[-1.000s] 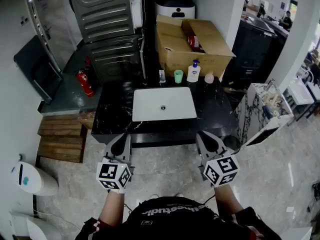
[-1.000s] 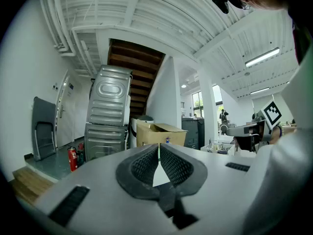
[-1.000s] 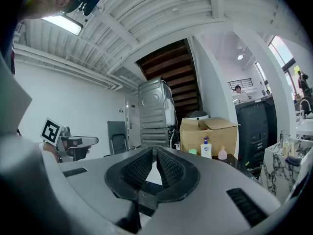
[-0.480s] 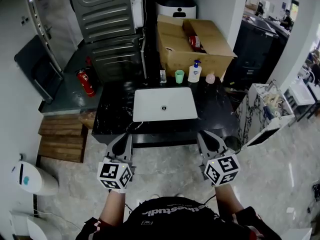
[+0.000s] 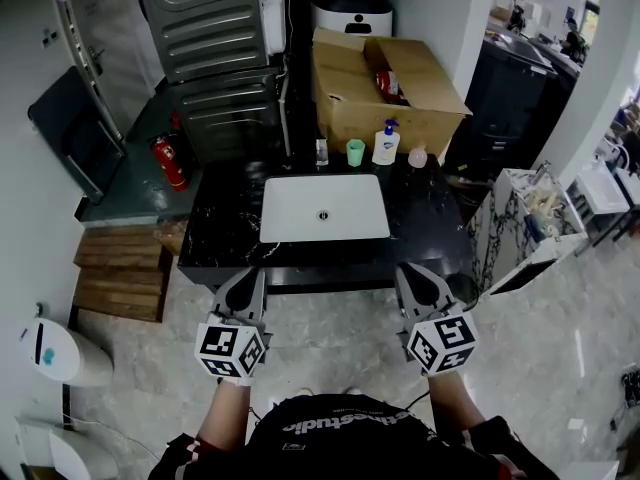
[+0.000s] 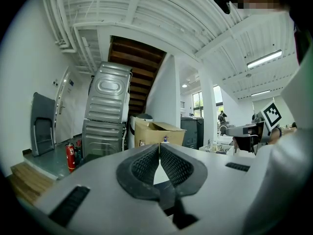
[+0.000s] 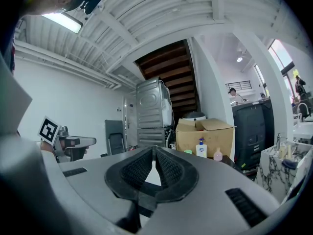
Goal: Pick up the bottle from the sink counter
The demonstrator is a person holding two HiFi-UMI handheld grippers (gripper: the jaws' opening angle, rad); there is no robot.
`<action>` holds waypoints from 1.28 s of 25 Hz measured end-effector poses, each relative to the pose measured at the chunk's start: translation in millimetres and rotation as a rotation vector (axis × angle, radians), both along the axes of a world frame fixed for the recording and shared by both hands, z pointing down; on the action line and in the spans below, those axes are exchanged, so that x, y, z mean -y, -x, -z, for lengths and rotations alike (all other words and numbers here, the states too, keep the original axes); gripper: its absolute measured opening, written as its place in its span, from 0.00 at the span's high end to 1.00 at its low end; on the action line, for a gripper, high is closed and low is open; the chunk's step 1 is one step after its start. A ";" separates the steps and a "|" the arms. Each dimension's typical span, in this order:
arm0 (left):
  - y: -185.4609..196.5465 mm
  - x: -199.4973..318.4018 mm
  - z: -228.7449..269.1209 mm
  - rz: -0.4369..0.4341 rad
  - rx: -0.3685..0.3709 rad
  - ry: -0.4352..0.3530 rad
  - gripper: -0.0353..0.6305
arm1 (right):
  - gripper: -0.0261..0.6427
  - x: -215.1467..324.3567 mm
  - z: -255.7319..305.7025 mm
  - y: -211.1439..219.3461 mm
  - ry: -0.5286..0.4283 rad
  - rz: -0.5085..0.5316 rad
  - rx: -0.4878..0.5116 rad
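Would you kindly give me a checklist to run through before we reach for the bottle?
1. Bottle upright at the counter's back edge: ok.
2. Gaps beside it, to green cup and pink item: ok.
3. Right gripper jaws apart for grasping: not ok, shut, empty.
4. Left gripper empty: ok, shut.
5. Grippers near the bottle: not ok, both short of the counter's front edge.

Left claw, right claw: grey shells, black ribbed pads, a black-and-white marker cube on each. Black shirt, white lettering; red-trimmed sleeves.
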State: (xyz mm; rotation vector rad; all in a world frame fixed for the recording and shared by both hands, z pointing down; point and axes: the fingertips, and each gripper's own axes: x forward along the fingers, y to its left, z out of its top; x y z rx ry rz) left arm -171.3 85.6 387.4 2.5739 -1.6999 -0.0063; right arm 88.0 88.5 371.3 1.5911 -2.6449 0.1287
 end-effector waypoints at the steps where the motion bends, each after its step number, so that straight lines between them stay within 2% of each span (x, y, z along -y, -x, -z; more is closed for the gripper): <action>1: -4.7 -0.4 -1.0 -0.002 0.000 0.003 0.92 | 0.90 -0.1 -1.6 -3.4 0.003 0.002 -0.003; 8: -30.4 -4.0 -5.1 0.020 0.021 -0.002 0.92 | 0.90 1.5 -16.1 -23.4 0.007 0.048 -0.026; 14: -30.2 19.8 -18.2 0.040 0.030 0.015 0.92 | 0.90 25.5 -33.6 -28.0 0.032 0.066 -0.006; 21: -16.5 102.5 -31.5 0.011 0.022 0.022 0.92 | 0.90 94.5 -49.6 -8.0 0.069 0.059 -0.039; 27: 2.5 206.5 -17.7 -0.039 0.010 -0.030 0.92 | 0.90 186.7 -34.2 29.5 0.026 0.049 -0.067; 32: 20.0 266.2 -12.0 -0.079 0.009 -0.036 0.92 | 0.90 239.4 -25.0 50.4 0.005 0.021 -0.102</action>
